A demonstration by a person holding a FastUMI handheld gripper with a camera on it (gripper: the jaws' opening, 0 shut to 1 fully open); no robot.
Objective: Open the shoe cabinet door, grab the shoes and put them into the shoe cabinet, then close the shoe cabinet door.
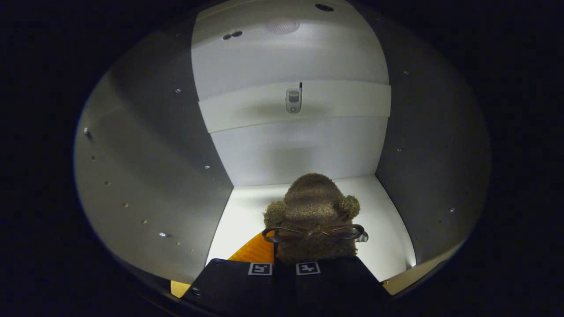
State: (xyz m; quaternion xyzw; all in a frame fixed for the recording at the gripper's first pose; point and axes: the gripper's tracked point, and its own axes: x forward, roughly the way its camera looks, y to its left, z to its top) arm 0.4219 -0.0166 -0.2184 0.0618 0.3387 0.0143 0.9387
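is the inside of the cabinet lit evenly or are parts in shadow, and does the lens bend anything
Gripper view: the cabinet's back panel and floor are bright, the side walls dimmer; fisheye bows the straight edges. The fuzzy shoe, just ahead of the closed fingers, looks sharp but dark.

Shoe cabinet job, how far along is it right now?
Done: the door looks open, since the view reaches the cabinet's white floor and back wall. In hand: the gripper is shut on the fuzzy brown slipper, holding it inside the cabinet. Left: let go, pull back, fetch any other shoe, and close the door.
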